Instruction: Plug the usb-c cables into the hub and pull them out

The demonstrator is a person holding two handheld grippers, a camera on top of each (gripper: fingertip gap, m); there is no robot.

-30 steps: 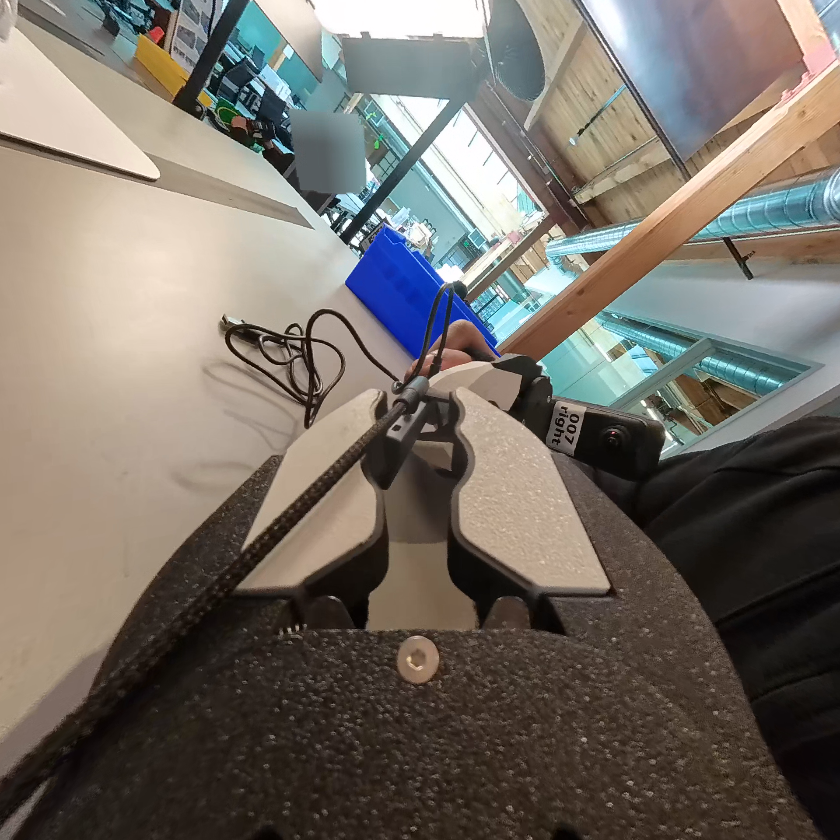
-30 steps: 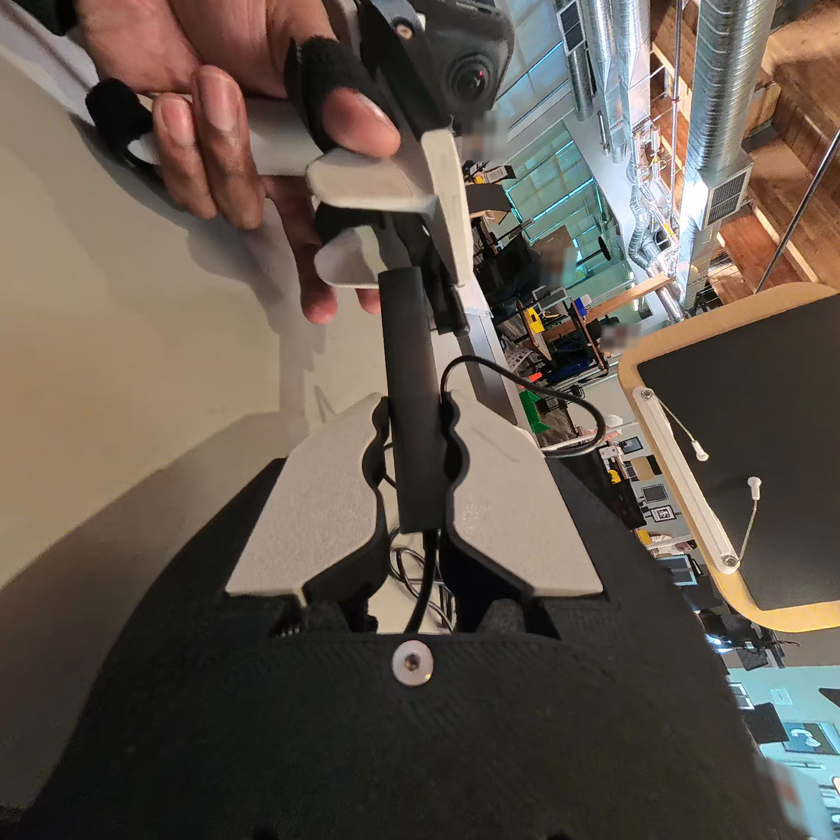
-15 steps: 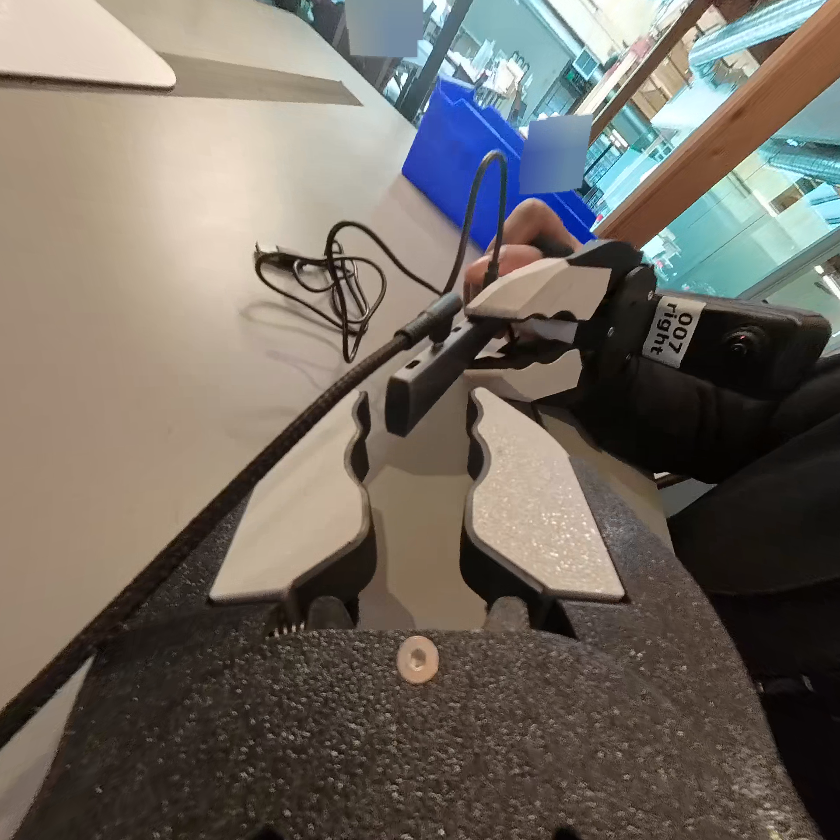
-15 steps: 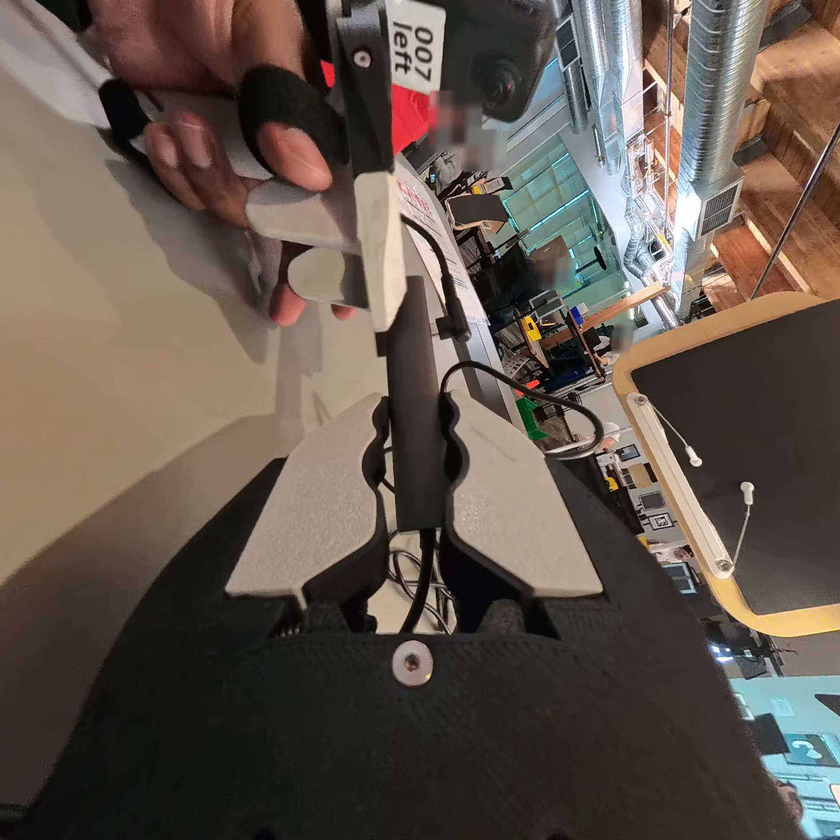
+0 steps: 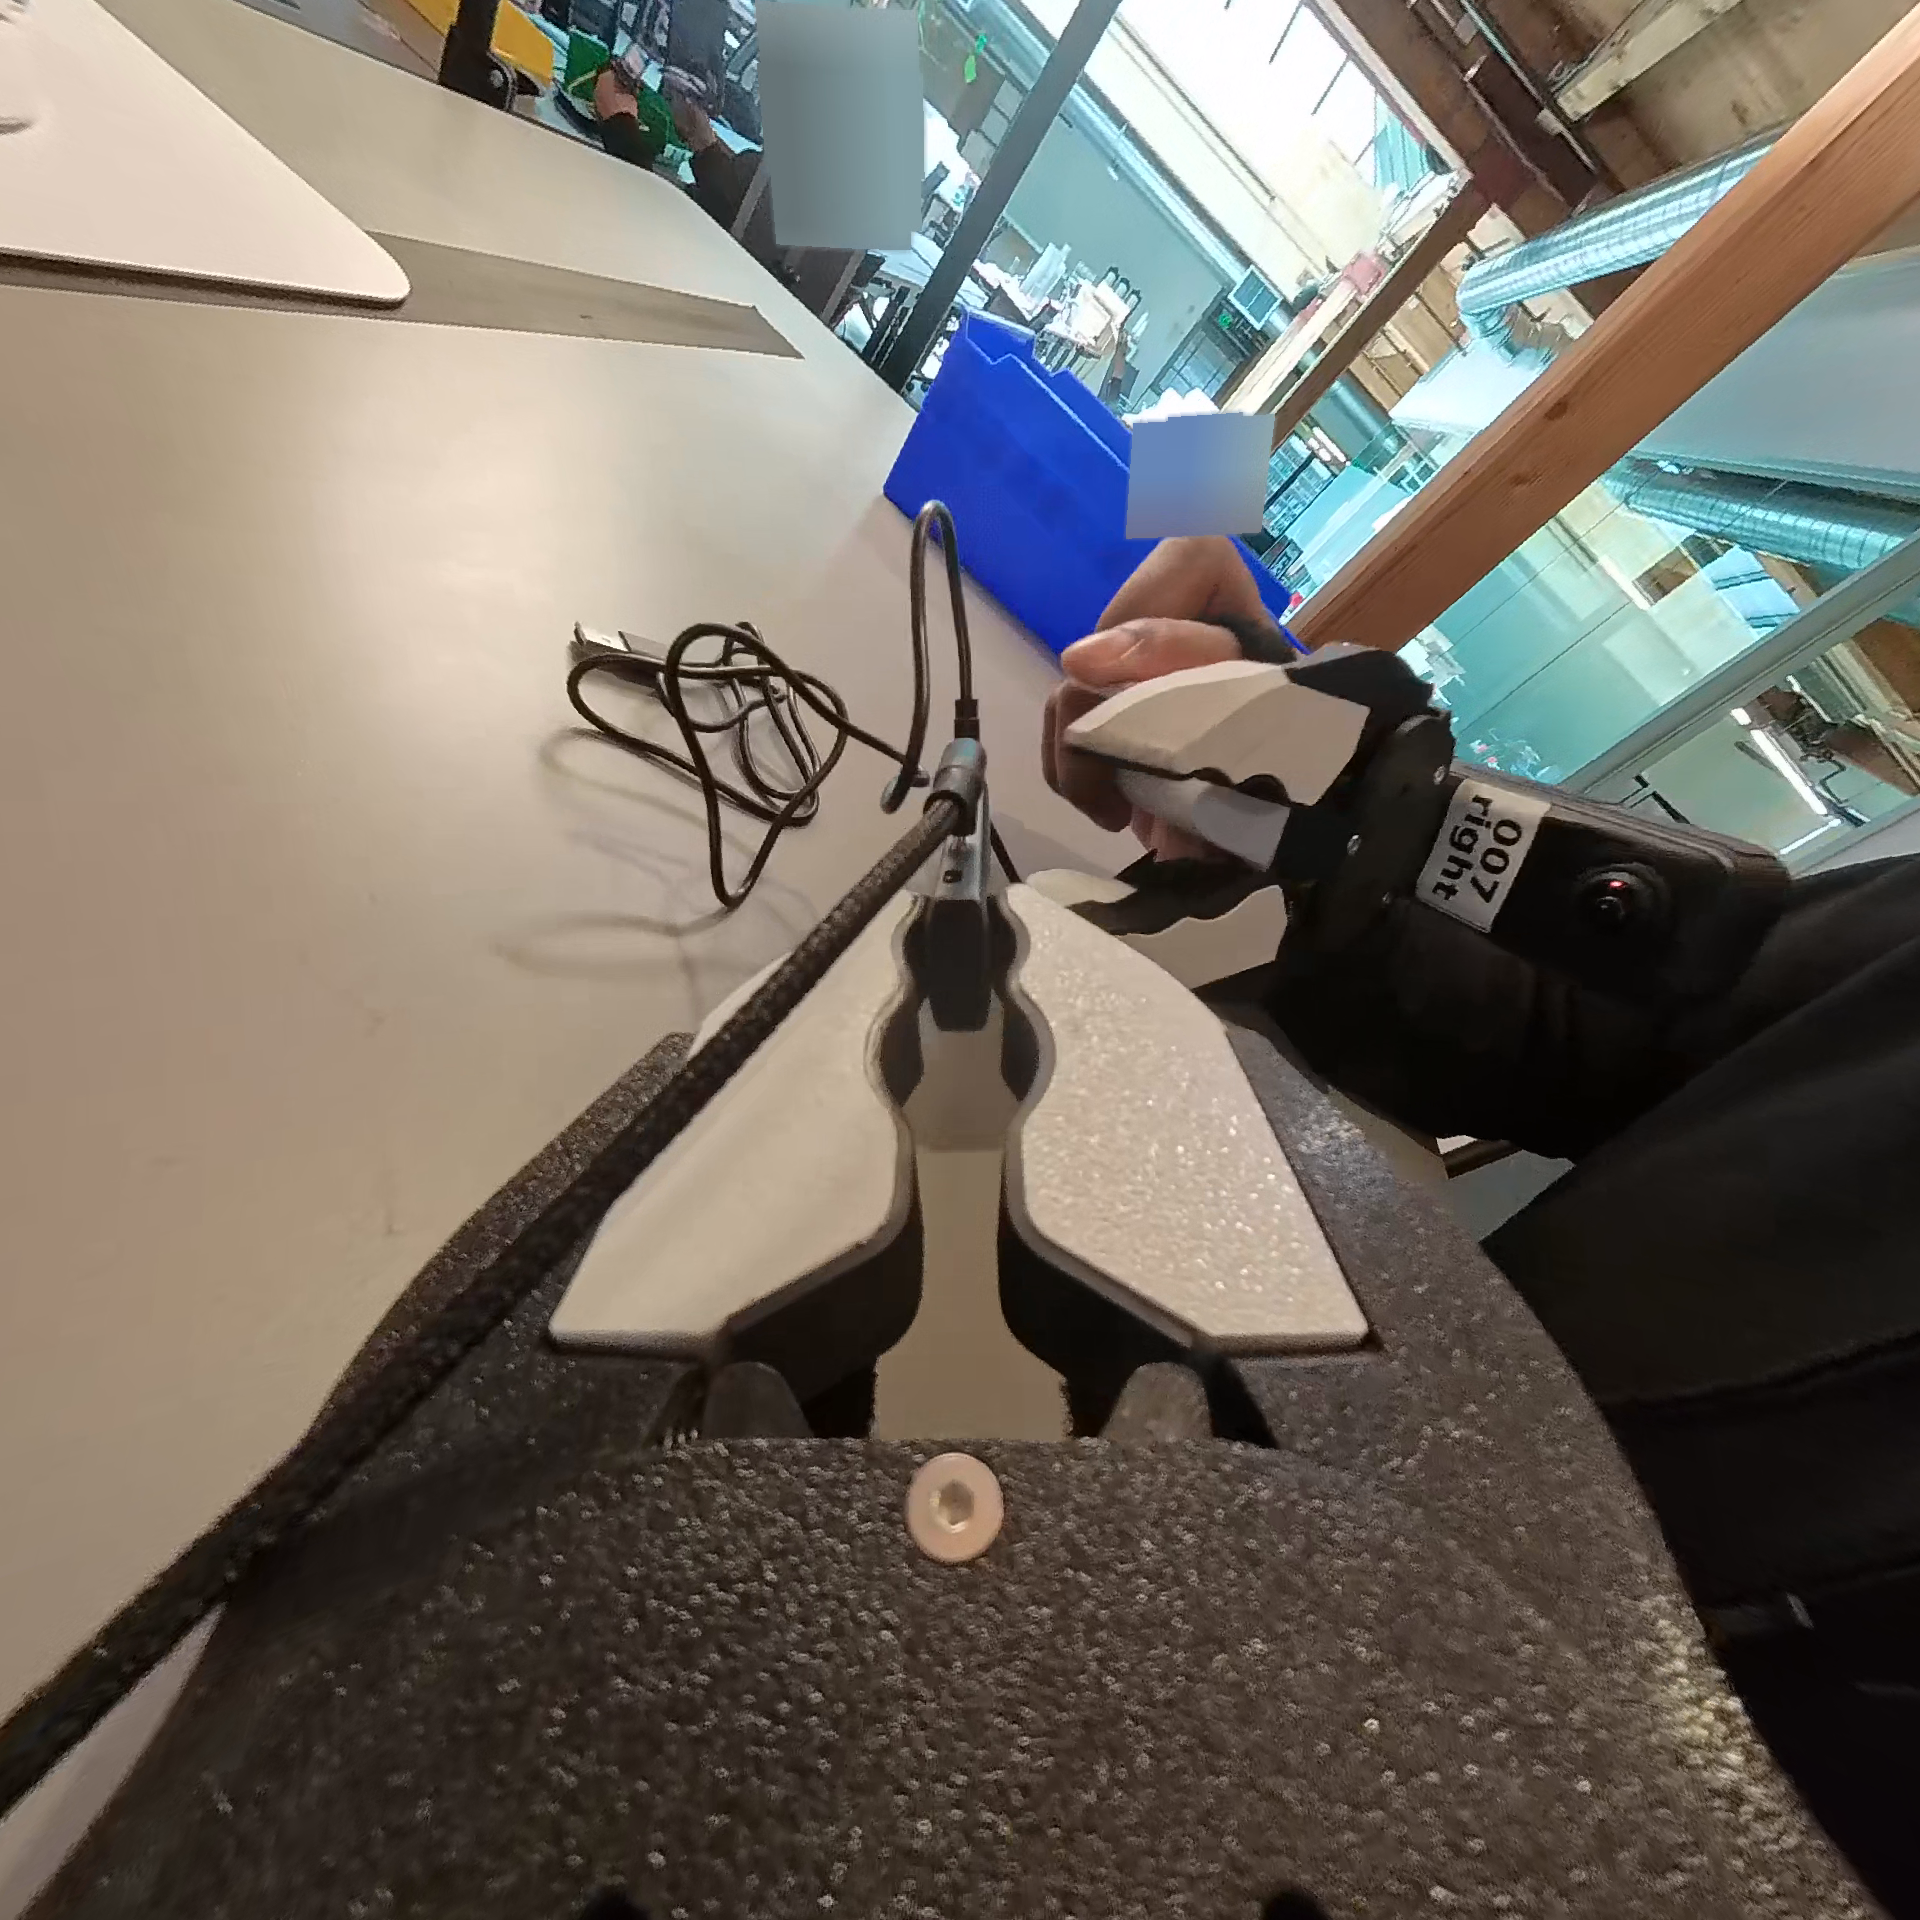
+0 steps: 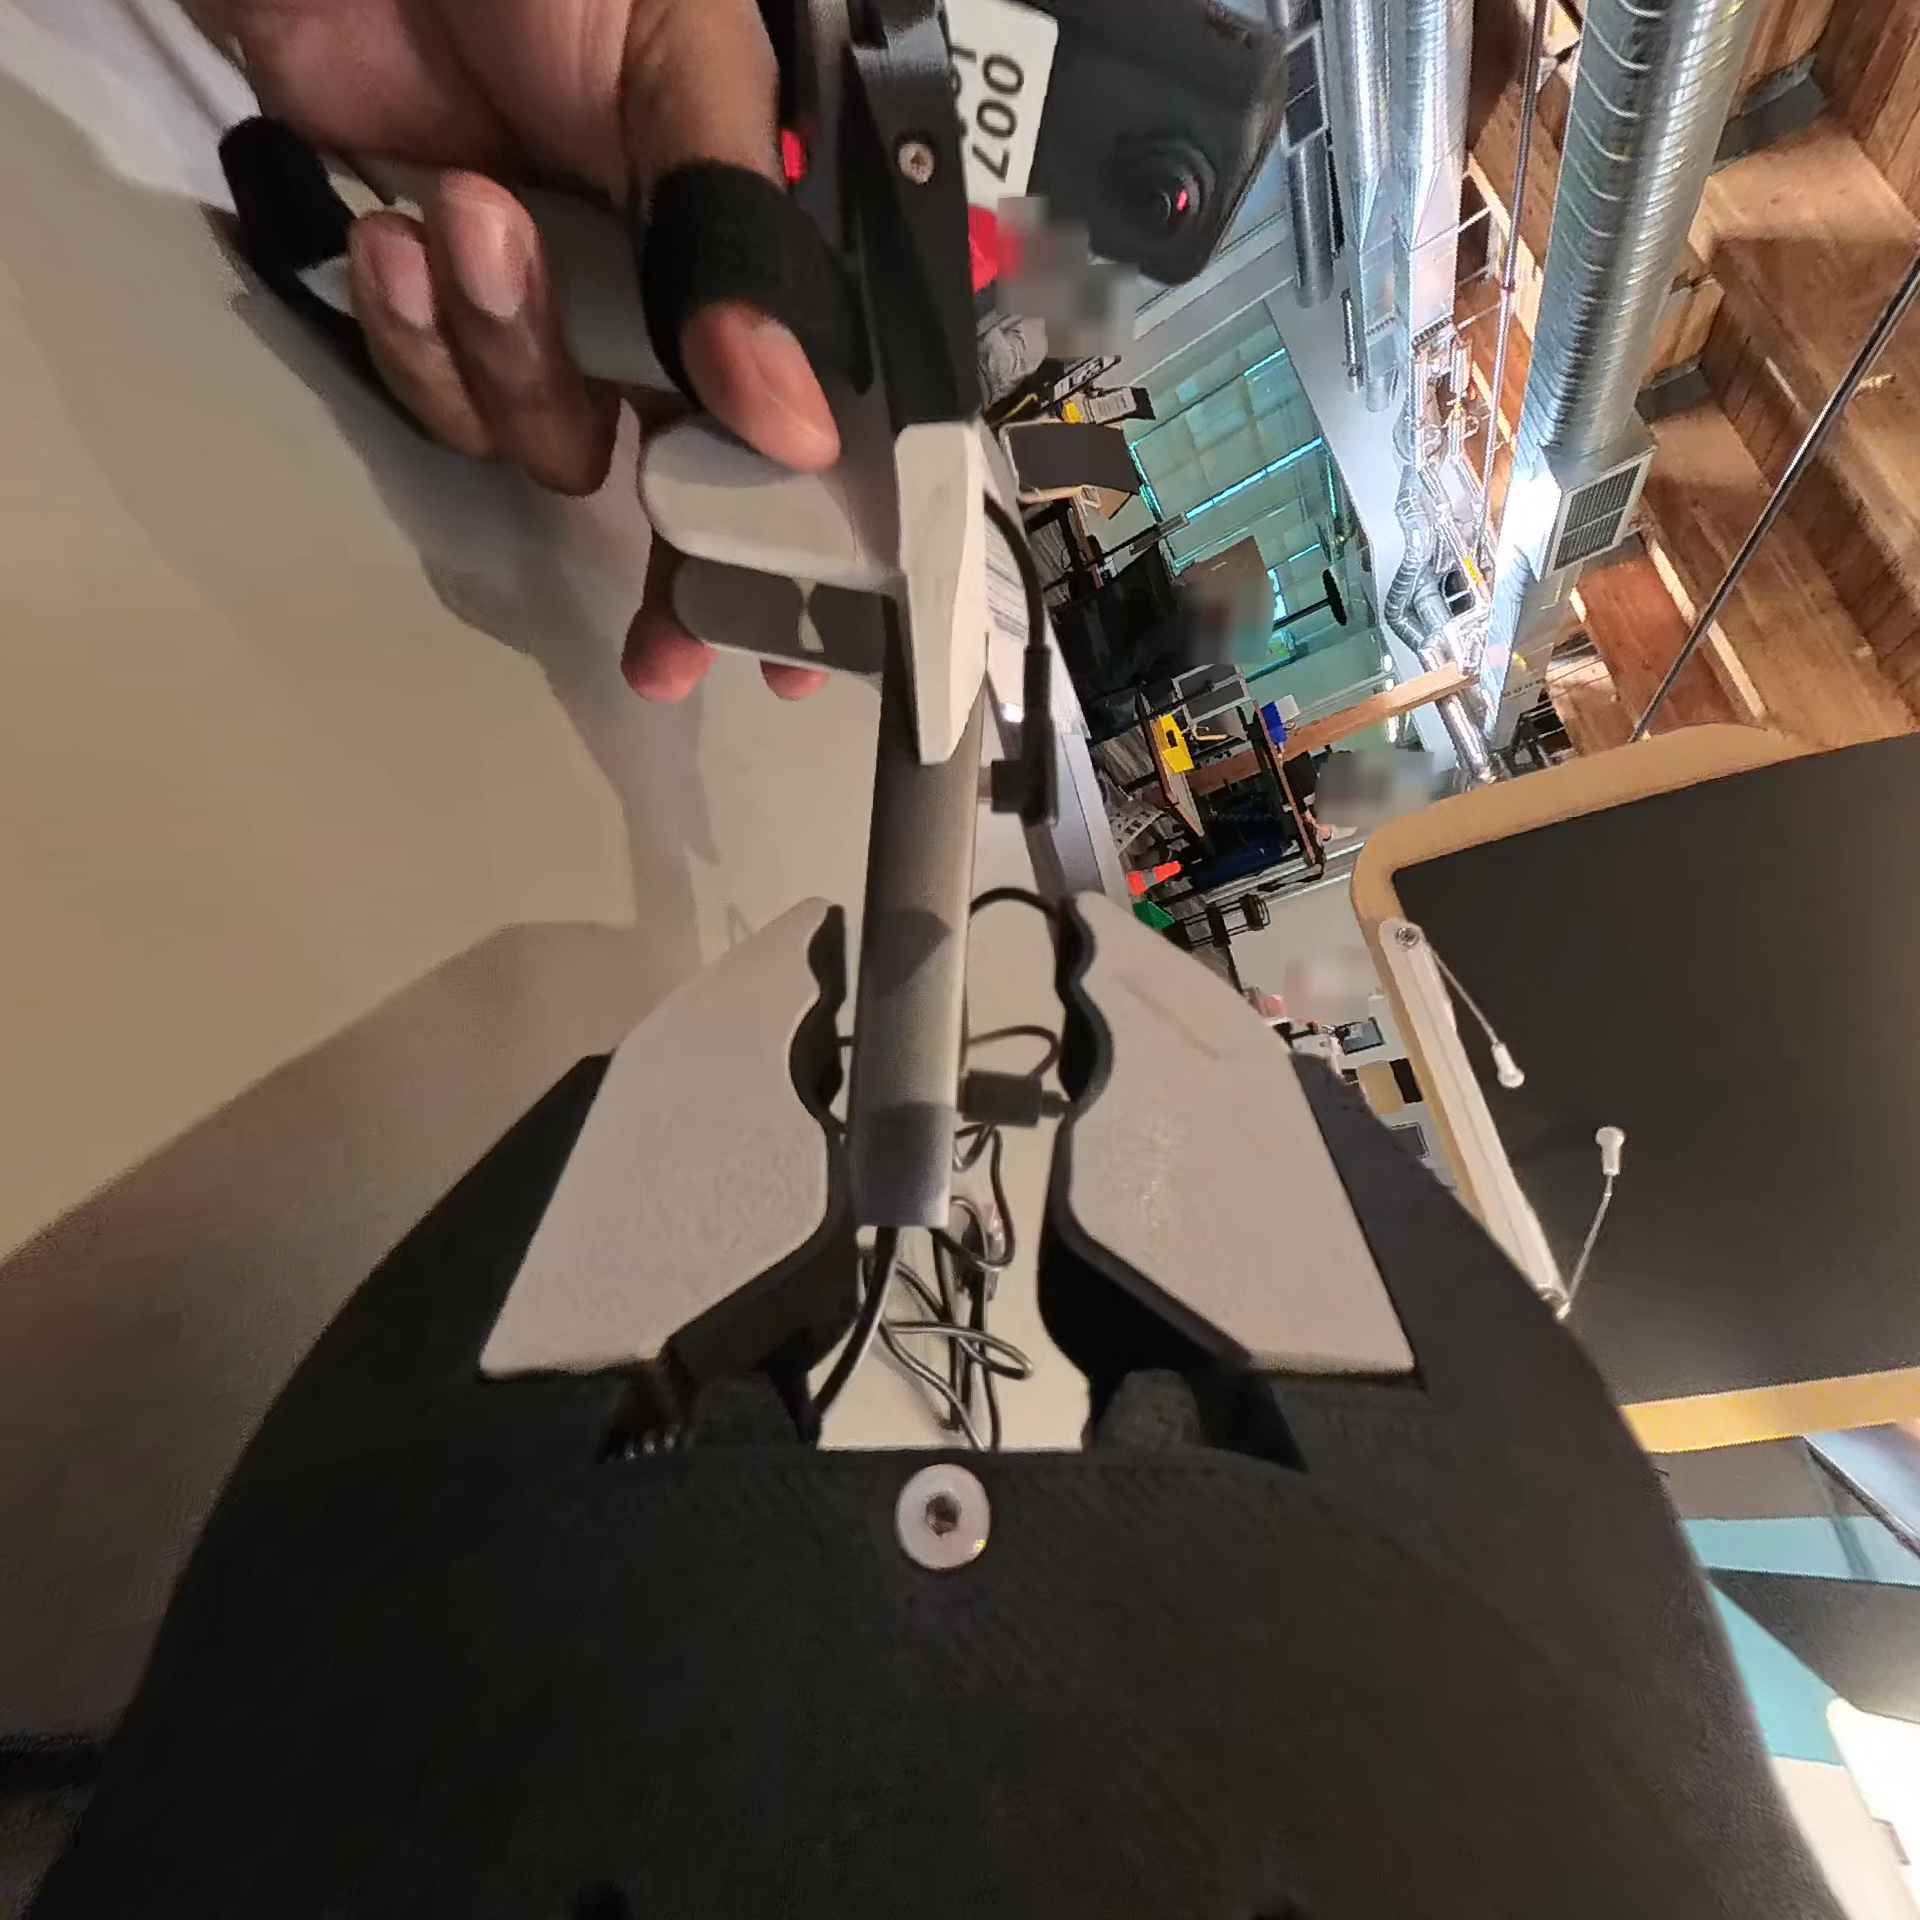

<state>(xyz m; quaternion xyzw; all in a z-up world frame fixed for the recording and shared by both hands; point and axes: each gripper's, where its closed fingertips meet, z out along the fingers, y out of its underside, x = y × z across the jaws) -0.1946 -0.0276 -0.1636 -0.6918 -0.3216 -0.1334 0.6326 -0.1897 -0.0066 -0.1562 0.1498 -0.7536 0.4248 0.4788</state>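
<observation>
The dark grey hub (image 6: 914,987) is held above the pale table (image 5: 260,727). My left gripper (image 5: 956,935) is shut on one end of the hub (image 5: 956,966); it also shows in the right wrist view (image 6: 940,727). A thick braided cable (image 5: 623,1132) and a thin black cable (image 5: 935,582) are plugged in at that end. My right gripper (image 6: 951,914) is open, its jaws straddling the hub's other end with a gap on the right side. The right gripper also shows in the left wrist view (image 5: 1101,764).
A loose coil of black cable (image 5: 727,727) with a plug lies on the table. A blue bin (image 5: 1029,488) stands behind it at the table's edge. A white flat board (image 5: 156,208) lies far left. A black panel with a wooden rim (image 6: 1662,1039) is at the right. Only a small space, under 4 cm, lies between the two pairs of fingers.
My right gripper was shut on the hub and has opened. My left gripper was open half a second ago and has closed on the hub's end.
</observation>
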